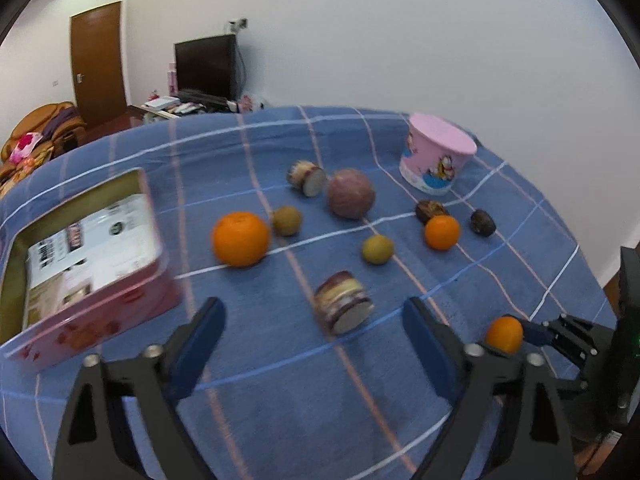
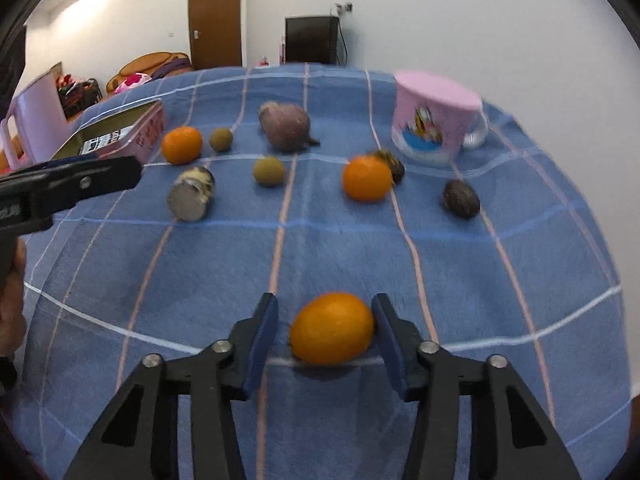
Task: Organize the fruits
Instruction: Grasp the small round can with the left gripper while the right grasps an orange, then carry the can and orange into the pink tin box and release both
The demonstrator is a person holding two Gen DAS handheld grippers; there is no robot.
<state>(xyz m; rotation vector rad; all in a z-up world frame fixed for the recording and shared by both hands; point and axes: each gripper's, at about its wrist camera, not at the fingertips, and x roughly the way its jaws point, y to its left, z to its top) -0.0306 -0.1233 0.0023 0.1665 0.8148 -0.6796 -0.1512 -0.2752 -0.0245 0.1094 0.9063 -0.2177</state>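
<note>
Both tools are of one build: the left gripper (image 1: pixel 314 330) and the right gripper (image 2: pixel 326 334) each have two matte black arms with triangular cut-outs, round silver screw heads at the pivots, and flat dark blue pads (image 2: pixel 262 344) on the fingers. Seen from the side in the right wrist view, the left gripper's black body shows pale lettering too blurred to read. On the right gripper's black housing a small green light (image 1: pixel 637 340) glows.
</note>
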